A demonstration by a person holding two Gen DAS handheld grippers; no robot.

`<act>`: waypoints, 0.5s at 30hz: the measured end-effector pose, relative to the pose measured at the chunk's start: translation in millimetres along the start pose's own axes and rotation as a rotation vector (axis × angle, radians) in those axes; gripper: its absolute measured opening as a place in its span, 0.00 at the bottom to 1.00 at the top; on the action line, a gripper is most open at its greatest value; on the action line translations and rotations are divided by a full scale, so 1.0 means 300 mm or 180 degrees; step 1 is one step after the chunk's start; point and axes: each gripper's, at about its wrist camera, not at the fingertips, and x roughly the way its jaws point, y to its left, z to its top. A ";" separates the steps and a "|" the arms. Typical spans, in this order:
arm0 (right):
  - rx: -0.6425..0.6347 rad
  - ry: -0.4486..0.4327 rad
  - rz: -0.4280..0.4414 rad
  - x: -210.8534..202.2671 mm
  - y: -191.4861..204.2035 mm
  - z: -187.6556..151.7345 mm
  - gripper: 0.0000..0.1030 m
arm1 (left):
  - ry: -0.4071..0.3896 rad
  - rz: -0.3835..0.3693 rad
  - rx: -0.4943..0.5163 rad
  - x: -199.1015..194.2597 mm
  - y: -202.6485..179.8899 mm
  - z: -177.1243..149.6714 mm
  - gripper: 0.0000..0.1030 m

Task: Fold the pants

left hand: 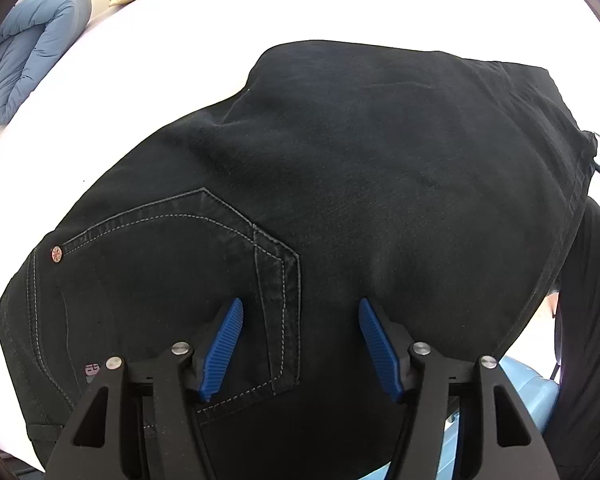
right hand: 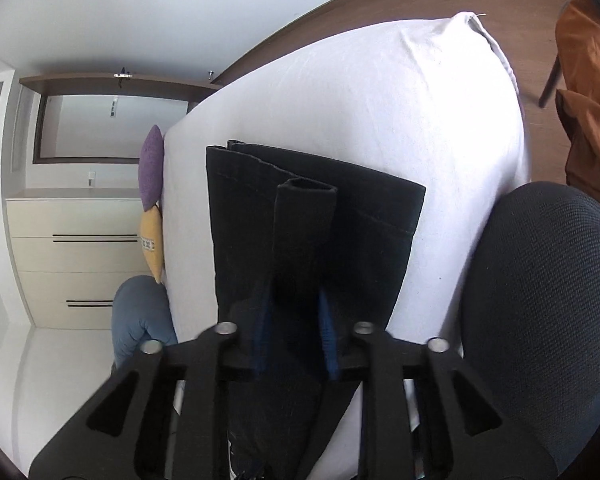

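Two grippers work opposite ends of the black pants (left hand: 340, 184), which lie on the white bed (left hand: 172, 80) near its front edge, long axis running from waist to hems. The left gripper (left hand: 300, 344) points steeply down over the seat, beside the back pocket (left hand: 172, 280), jaws parted and holding nothing. The right gripper (right hand: 294, 336) looks along the legs toward the hems (right hand: 308, 188); a raised fold of cloth stands between its jaws, which look spread rather than clamped.
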 end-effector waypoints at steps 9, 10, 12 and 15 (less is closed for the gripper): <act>-0.0562 0.0025 -0.0102 0.077 0.083 -0.105 0.44 | -0.0024 0.0069 -0.0045 -0.017 -0.045 -0.038 0.62; -0.0642 0.0083 -0.0175 0.101 0.091 -0.105 0.23 | -0.0027 0.0072 -0.0049 -0.019 -0.045 -0.041 0.62; -0.0639 0.0099 -0.0262 0.128 0.090 -0.105 0.09 | -0.0034 0.0079 -0.0057 -0.020 -0.052 -0.043 0.62; -0.0598 0.0075 -0.0296 0.093 0.070 -0.098 0.05 | -0.0031 0.0066 -0.0046 -0.027 -0.054 -0.064 0.62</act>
